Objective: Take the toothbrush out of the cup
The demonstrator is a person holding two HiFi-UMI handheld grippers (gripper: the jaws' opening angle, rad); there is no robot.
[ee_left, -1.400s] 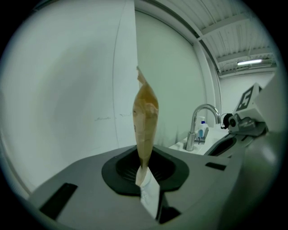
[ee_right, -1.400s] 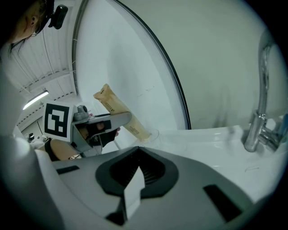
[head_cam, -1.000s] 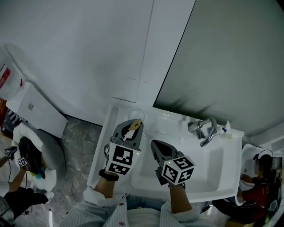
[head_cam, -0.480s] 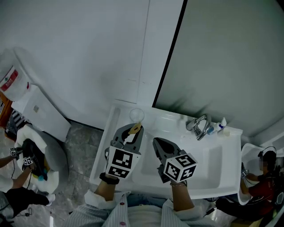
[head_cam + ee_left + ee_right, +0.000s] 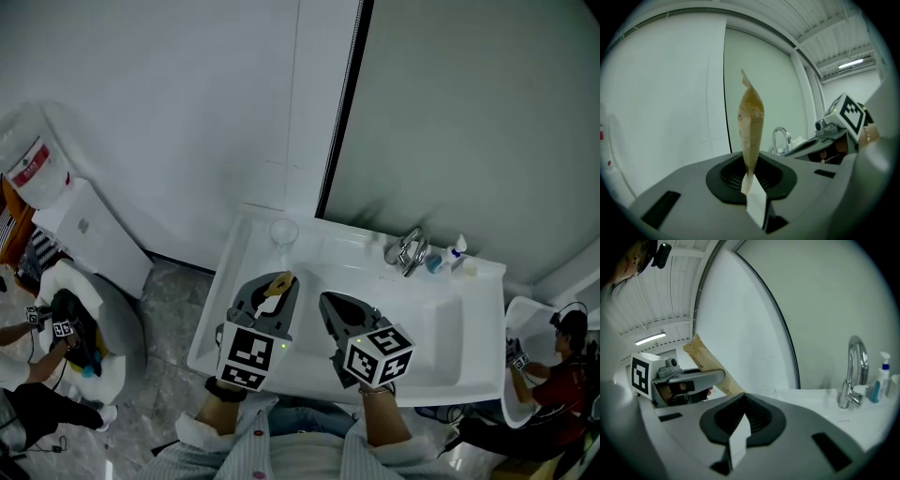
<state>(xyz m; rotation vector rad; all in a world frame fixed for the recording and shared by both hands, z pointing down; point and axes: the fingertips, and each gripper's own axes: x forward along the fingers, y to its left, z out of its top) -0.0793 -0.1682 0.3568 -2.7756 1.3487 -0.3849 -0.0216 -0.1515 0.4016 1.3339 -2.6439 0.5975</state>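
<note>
Paper-wrapped toothbrush (image 5: 751,122), pinched in left gripper's (image 5: 749,183) jaws, had pulled clear of the cup (image 5: 284,231); right gripper's (image 5: 739,430) jaws closed, empty.

Toothbrush (image 5: 751,123): sealed in a long tan paper sleeve, pinched at its lower end between the closed jaws of the left gripper (image 5: 752,183). Sticks up past the jaws, nearly upright with a slight lean, crimped tip uppermost. Hangs over the front left part of the sink (image 5: 217,317), out of the cup and well apart from it. Cup (image 5: 284,231): clear, upright, on the sink's back left corner.
</note>
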